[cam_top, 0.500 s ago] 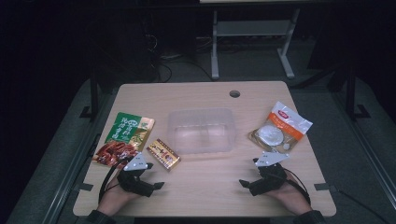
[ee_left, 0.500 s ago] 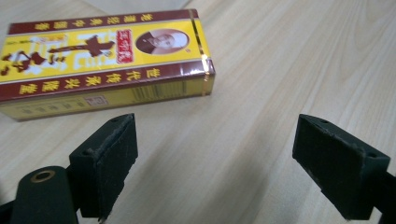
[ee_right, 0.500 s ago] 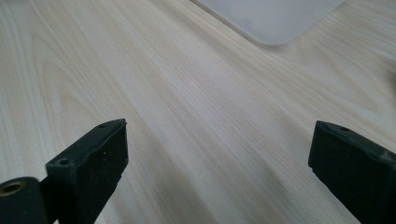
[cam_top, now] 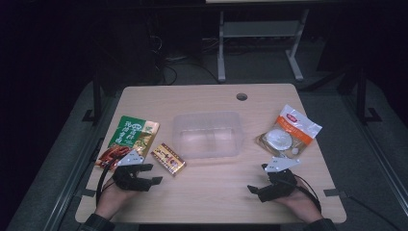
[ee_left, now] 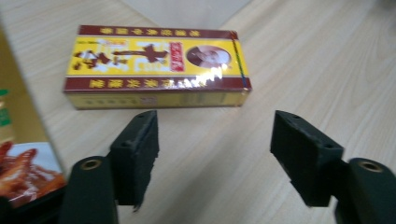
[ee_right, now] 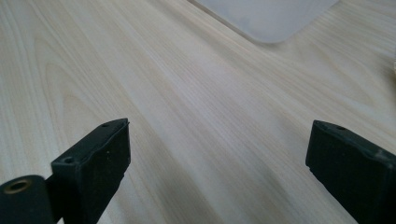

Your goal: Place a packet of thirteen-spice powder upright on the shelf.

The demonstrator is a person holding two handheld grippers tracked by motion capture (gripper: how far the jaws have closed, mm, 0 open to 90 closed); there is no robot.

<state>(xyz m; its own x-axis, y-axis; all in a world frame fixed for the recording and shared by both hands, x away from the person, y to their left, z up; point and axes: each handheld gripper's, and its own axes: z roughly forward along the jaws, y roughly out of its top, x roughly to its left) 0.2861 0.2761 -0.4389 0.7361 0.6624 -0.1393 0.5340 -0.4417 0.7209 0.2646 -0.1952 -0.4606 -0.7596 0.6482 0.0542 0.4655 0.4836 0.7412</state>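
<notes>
A small yellow and dark red box (cam_top: pixel 168 158) (ee_left: pixel 156 65) lies flat on the wooden table (cam_top: pixel 211 192), left of centre. My left gripper (cam_top: pixel 152 174) (ee_left: pixel 215 119) rests low on the table just short of the box, open, with bare wood between its jaws. My right gripper (cam_top: pixel 256 178) (ee_right: pixel 219 126) sits near the front right, open wide over bare wood. A clear plastic container (cam_top: pixel 207 134) (ee_right: pixel 271 18) stands in the middle of the table, beyond both grippers. A hand holds each gripper from the near edge.
A green and red snack packet (cam_top: pixel 127 139) (ee_left: pixel 23 163) lies at the left, close to my left gripper. A clear bag with a white round item and an orange label (cam_top: pixel 287 134) lies at the right. The table has a cable hole (cam_top: pixel 241 96) at the back.
</notes>
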